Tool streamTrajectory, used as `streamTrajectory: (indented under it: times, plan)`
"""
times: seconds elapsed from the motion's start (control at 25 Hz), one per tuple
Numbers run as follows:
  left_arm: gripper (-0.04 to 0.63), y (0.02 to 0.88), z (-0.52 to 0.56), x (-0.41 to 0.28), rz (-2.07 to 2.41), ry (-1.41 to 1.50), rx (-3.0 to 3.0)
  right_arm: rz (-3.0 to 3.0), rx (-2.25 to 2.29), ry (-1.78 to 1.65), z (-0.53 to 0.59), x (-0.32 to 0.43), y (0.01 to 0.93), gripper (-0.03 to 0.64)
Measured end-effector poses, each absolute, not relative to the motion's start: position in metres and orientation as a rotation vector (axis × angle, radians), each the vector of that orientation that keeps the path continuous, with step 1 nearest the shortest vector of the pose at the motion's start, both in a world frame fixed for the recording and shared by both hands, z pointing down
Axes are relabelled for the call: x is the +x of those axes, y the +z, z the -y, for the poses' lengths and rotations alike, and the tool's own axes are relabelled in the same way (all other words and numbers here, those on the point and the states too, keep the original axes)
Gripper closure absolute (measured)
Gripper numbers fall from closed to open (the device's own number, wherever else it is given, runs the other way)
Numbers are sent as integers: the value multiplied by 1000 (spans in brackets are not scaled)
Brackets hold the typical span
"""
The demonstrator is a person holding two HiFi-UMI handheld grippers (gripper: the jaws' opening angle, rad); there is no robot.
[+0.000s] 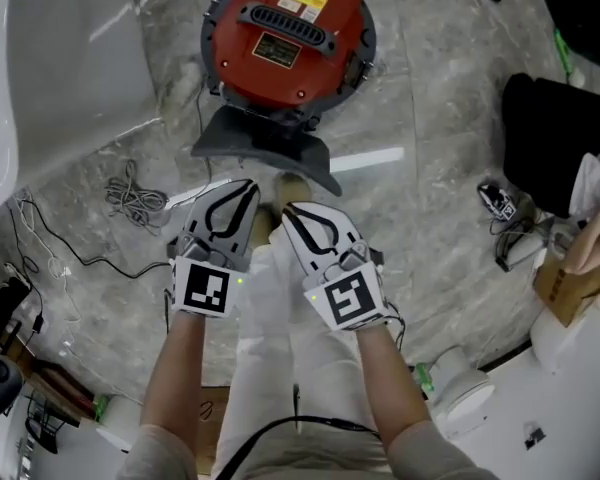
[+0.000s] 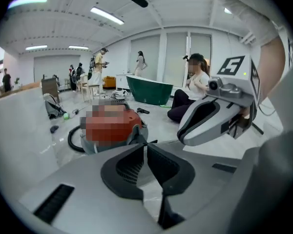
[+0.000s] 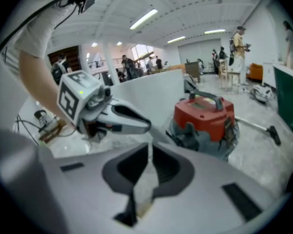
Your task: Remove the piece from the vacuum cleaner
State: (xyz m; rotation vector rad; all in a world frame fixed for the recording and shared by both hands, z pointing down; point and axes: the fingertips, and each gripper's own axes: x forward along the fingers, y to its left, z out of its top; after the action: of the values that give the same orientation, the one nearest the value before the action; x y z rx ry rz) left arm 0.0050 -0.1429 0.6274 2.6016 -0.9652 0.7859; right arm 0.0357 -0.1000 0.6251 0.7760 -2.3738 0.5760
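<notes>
Approach step: your left gripper (image 1: 247, 188) and right gripper (image 1: 289, 212) both closed, empty, short of vacuum (image 1: 285, 33) on floor. Grey piece (image 1: 265, 148) on its near side, not yet removed. Next: open jaws, reach piece.

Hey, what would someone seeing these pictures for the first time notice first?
The round red vacuum cleaner stands on the marble floor at the top of the head view, a dark grey flared piece at its near side. Just below it, the left gripper and right gripper hang side by side, jaws shut and empty.
</notes>
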Motion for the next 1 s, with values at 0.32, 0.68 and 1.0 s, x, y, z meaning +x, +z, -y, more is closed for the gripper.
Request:
streamTrajectory:
  times: [0.32,0.68,1.0]
  plan:
    - [518,659,156,-18,905,1314,2763,2215,774,457,129,54,655,522]
    - [388,684,172,-22,626,1597,2802,2131,697,470,134,57,689,432]
    - [350,709,172,-8,376,1683,2787,2117,657,430,142,56,707,413]
